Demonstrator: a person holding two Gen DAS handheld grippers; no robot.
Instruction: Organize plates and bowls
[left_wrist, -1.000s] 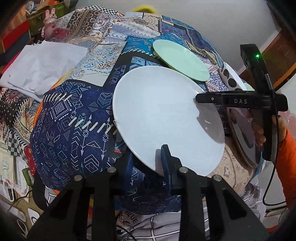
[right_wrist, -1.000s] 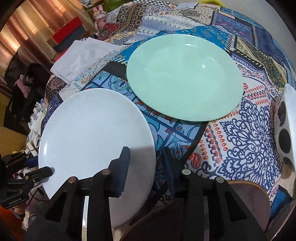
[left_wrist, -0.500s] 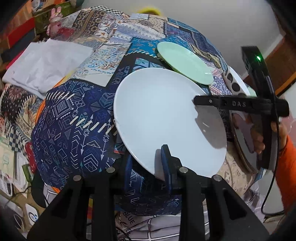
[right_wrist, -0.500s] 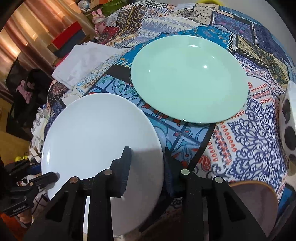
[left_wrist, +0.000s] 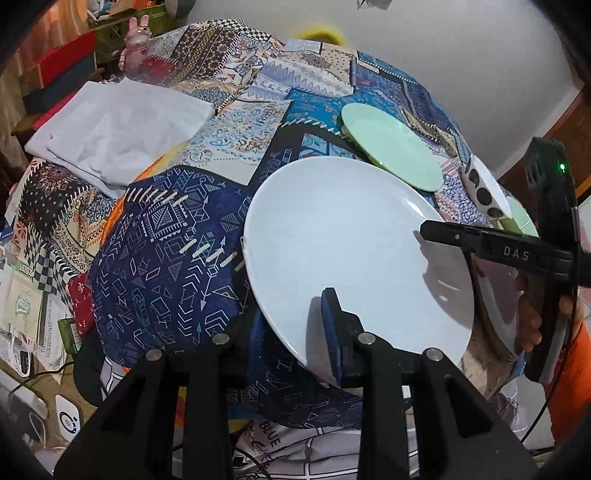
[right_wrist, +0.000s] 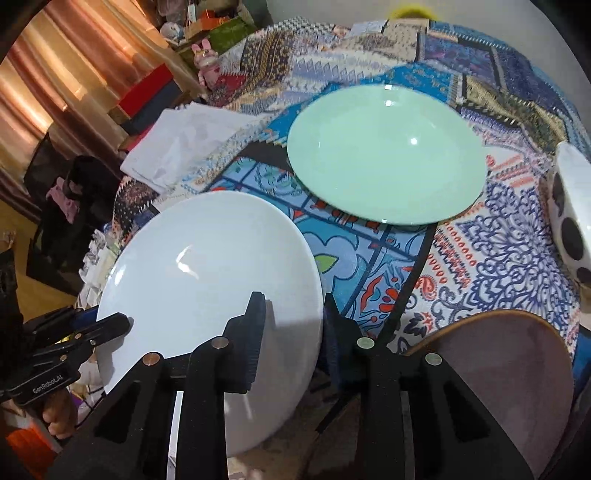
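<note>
- The left gripper (left_wrist: 295, 325) is clamping the near rim of the white plate (left_wrist: 354, 240), one of the jaws above and one beneath.
- The right gripper (right_wrist: 291, 325) is closing its jaws around the opposite rim of that plate; contact cannot be confirmed.
- The green plate (right_wrist: 384, 155) is lying on the patchwork-covered table (right_wrist: 498, 240) just beyond the jaws.
- A spotted bowl (right_wrist: 569, 206) is sitting to their right.
</note>
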